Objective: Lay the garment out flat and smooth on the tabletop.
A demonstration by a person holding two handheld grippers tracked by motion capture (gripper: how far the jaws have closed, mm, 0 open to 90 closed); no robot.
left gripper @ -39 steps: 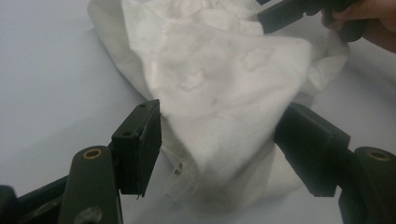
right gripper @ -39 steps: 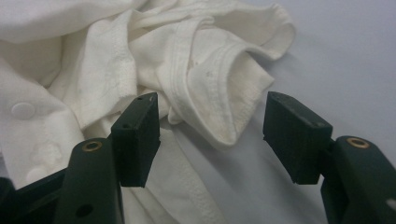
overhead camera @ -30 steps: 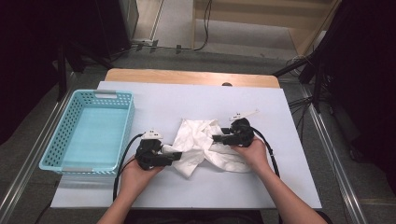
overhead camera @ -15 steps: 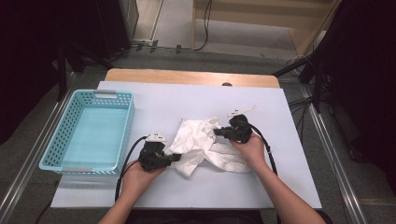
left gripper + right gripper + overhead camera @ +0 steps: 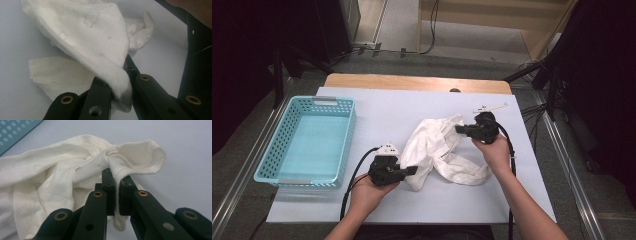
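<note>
Garment (image 5: pixel 437 150): white knit cloth, crumpled at frame centre on bench (image 5: pixel 412 107), right of blue basket (image 5: pixel 307 140). Judged light, limp, non-fragile; will sag and stretch between grips, little slip risk. Best hold: stitched hems or edges, one per side.

Left gripper (image 5: pixel 412 170): fingers clamped on lower-left fold (image 5: pixel 117 82). Right gripper (image 5: pixel 459 129): fingers clamped on seamed hem (image 5: pixel 113 173) at upper right.

Versus one second earlier: both finger pairs have just been closing, cloth now pinched between them; grippers sit farther apart, garment drawn wider.
</note>
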